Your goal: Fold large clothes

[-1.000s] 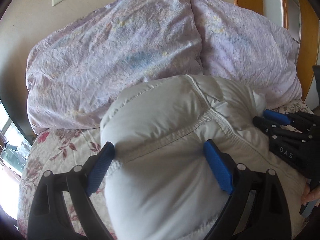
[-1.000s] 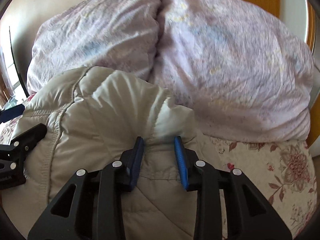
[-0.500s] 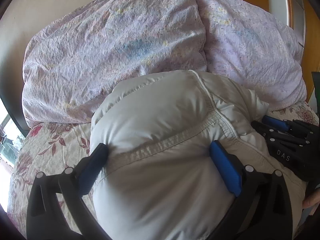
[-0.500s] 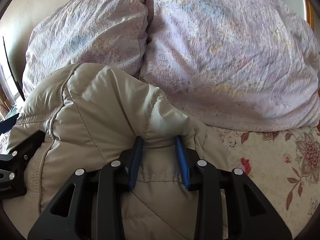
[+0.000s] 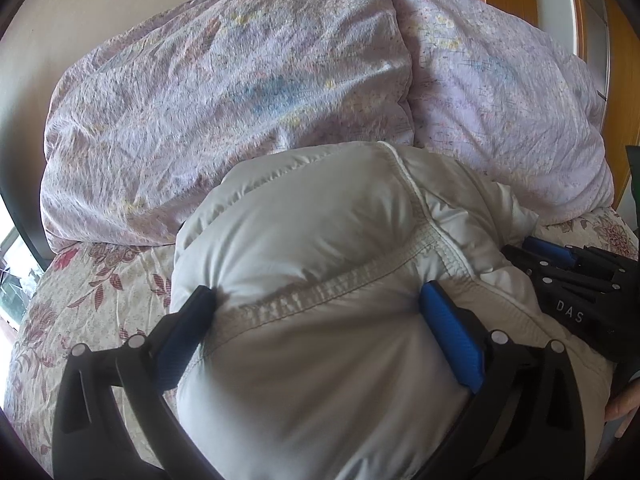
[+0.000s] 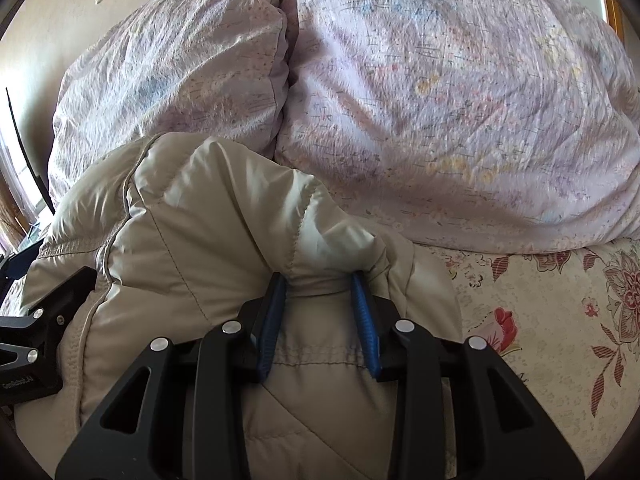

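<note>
The puffy pale coat (image 5: 320,320) lies bundled on the bed (image 6: 560,320), pillows (image 5: 224,92) at twelve o'clock; left gripper (image 5: 320,320) spread wide astride it, its jaws having just been opening, right gripper (image 6: 320,312) pinching a fold; next, probably, pressing the fold flat.

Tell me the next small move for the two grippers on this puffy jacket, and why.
Probably ease the right gripper open and lift both away. The padded jacket already lies bundled on the floral bedsheet against the pillows. The left gripper has just been opening and stands wide, with the bundle bulging between its pads, while the right still pinches a fold.
</note>
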A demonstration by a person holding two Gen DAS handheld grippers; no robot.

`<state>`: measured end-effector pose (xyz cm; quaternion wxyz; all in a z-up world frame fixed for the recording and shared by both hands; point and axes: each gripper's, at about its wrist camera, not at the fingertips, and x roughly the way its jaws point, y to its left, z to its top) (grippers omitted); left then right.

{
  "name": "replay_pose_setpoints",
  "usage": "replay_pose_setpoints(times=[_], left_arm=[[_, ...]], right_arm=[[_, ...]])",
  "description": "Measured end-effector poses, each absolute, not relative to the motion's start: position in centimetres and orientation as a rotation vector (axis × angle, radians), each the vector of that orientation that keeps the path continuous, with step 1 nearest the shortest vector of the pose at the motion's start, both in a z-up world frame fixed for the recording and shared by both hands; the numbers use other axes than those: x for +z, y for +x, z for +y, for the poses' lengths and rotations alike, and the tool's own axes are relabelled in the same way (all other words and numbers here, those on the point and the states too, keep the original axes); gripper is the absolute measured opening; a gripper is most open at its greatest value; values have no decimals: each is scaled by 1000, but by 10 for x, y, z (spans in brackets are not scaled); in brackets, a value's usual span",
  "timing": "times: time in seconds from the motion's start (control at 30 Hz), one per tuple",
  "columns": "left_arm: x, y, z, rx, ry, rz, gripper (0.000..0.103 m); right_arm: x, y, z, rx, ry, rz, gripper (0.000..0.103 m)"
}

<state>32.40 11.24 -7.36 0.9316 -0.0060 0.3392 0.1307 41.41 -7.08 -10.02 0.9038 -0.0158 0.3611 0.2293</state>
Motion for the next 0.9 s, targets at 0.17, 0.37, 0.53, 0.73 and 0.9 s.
replay_pose_setpoints(times=[0.17,0.37,0.53,0.73,0.9], left_arm=[[-74,324,112,272,-10,690,101],[-74,323,113,270,-14,686,101],[-73,322,113,271,-21,682,101],[-73,322,110,282,-7,682,101],[-74,323,108,290,11,685,101]], right_arm=[[-98,414,-71,470,-25,737,36],[-86,399,-77,430,-54,722,53],[-79,384,-105,429,11,776,71],[-95,378,-101,419,-13,778,72],[-105,383,-103,434,18,782,74]])
